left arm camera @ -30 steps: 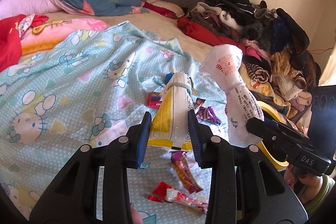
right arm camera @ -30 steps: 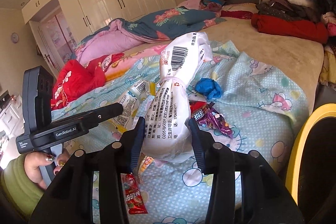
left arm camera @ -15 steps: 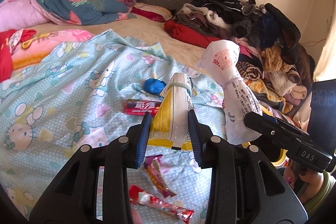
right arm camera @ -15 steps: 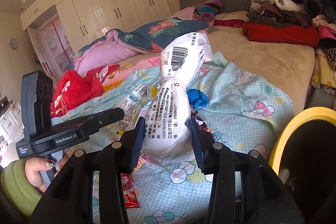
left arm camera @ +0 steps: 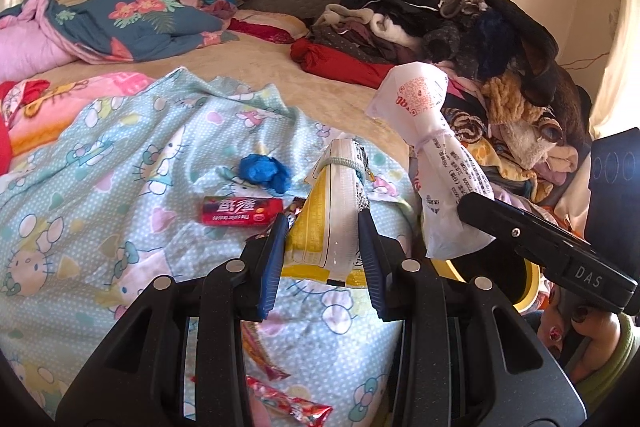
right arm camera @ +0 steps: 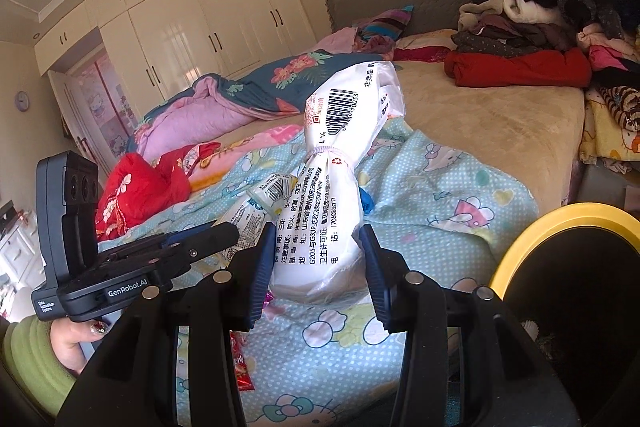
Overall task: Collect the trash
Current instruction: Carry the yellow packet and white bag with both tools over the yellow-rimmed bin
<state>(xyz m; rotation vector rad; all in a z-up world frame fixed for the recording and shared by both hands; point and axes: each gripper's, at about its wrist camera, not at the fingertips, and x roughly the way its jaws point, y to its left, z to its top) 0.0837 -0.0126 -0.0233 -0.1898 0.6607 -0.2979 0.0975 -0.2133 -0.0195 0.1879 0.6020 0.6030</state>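
The left hand-held gripper (left arm camera: 323, 239) is clamped on a yellow-and-white packet (left arm camera: 334, 215), blue pads pressing both sides, the packet standing upright above the bed with its banded neck on top. The right hand-held gripper (right arm camera: 318, 259) is clamped on a white printed bag (right arm camera: 332, 195), tied at the waist, barcode end pointing up and away. Both pieces of trash are held in the air, off the Hello Kitty sheet (left arm camera: 100, 187).

Out ahead of the left gripper there is open sheet, with a blue crumpled wad (left arm camera: 264, 169) and a red candy wrapper (left arm camera: 240, 211) lying just beside each other. More red wrappers (left arm camera: 288, 401) lie at the sheet's near edge, under the gripper's body. To the right, the yellow-rimmed bin (right arm camera: 560, 227) sits low beside the bed's edge, its dark mouth open, near the right gripper. A heap of clothes (left arm camera: 460, 39) crowds the far right of the mattress; a folded quilt (left arm camera: 132, 23) fills the far left.

The two grippers sit side by side, both pointing forward across the bed. The person's left hand (right arm camera: 76, 341), green cuff at the wrist, grips the handle from below.
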